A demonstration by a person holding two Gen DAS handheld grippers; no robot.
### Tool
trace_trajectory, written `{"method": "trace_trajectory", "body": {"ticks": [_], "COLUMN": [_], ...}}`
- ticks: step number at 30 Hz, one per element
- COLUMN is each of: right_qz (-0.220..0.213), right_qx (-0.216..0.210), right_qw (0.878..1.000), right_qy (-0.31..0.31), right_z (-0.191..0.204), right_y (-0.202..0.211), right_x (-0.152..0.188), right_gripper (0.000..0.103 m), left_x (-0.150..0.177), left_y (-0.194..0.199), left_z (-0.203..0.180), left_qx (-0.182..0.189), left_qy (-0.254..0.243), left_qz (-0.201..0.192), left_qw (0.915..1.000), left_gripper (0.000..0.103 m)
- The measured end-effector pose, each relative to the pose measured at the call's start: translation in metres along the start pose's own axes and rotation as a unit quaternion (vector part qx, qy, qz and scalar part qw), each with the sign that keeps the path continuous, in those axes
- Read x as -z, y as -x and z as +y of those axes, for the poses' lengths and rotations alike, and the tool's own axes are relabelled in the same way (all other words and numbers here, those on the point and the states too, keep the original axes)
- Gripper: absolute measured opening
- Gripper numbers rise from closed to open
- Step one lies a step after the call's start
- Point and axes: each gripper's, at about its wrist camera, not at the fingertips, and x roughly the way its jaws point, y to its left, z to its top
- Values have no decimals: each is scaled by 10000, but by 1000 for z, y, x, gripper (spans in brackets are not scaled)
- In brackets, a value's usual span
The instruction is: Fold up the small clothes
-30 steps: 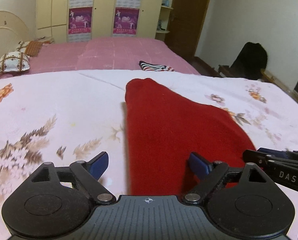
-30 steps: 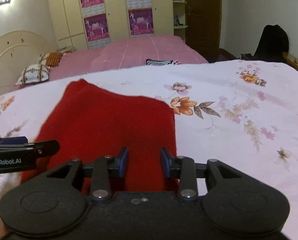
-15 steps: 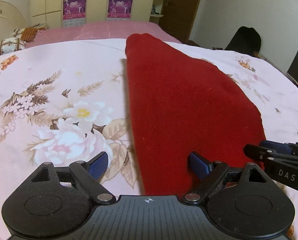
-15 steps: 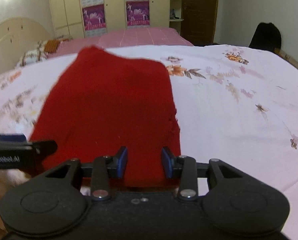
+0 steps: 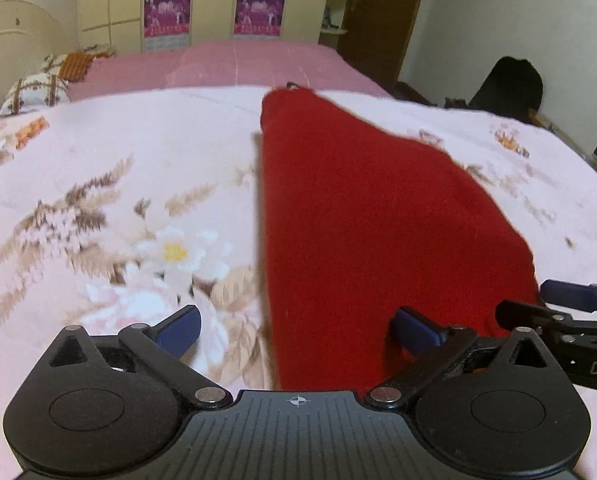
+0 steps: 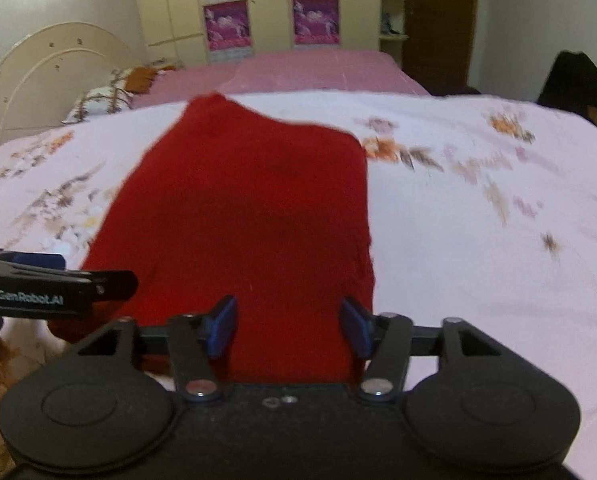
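Note:
A red knit garment point(image 5: 370, 216) lies flat on the floral bedsheet point(image 5: 118, 184), its narrow end pointing away; it also shows in the right wrist view point(image 6: 250, 208). My left gripper point(image 5: 296, 328) is open, its jaws wide apart over the garment's near left edge, holding nothing. My right gripper point(image 6: 288, 326) is open over the garment's near right part. The right gripper shows from the side in the left wrist view point(image 5: 558, 308), and the left gripper shows at the left edge of the right wrist view point(image 6: 58, 280).
A pink bed point(image 5: 238, 64) with pillows point(image 5: 34, 90) stands beyond the floral sheet. A wardrobe with posters point(image 5: 214, 4) lines the far wall. A dark bag point(image 5: 506, 84) sits on a chair at the right.
My right gripper's jaws have opened wider. Both views have tilted back up and pulled away, so the garment looks smaller and the far bed shows again.

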Motion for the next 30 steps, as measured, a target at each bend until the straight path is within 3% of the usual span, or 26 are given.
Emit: {"method": "trace_trajectory", "body": {"ticks": [3, 6, 10, 12, 17, 20, 23, 26, 30], "right_qz": [11, 177, 193, 246, 415, 444, 422, 413, 343], "right_qx": [-93, -177, -356, -498, -923, -1356, -1750, -2136, -2136], "right_qw": [9999, 9989, 9968, 9948, 9884, 9777, 9633, 9483, 9467], "right_qy": [-121, -393, -694, -853, -1134, -1542, -1989, -2309, -2385], "right_z": [-13, -28, -47, -55, -70, -81, -94, -104, -111], "right_y": [-7, -22, -35, -42, -63, -73, -80, -77, -78], "right_x": [-10, -14, -22, -27, -31, -32, -30, -30, -32], "right_gripper": [70, 70, 72, 80, 80, 79, 82, 83, 86], "left_x": [-13, -23, -29, -30, -31, -30, -32, -32, -33], "left_y": [-4, -20, -39, -47, -61, -64, -65, -65, -66], "left_z": [2, 11, 19, 19, 19, 17, 15, 18, 18], "left_qx": [-30, 87, 394, 504, 928, 1163, 1427, 1502, 1517], "left_qy": [42, 375, 686, 672, 713, 667, 637, 661, 664], "left_qz": [-77, 158, 332, 330, 302, 290, 312, 345, 358], "left_qw": [10000, 9991, 9963, 9959, 9927, 9905, 9872, 9858, 9855], "left_gripper": [102, 102, 102, 102, 101, 100, 86, 85, 85]}}
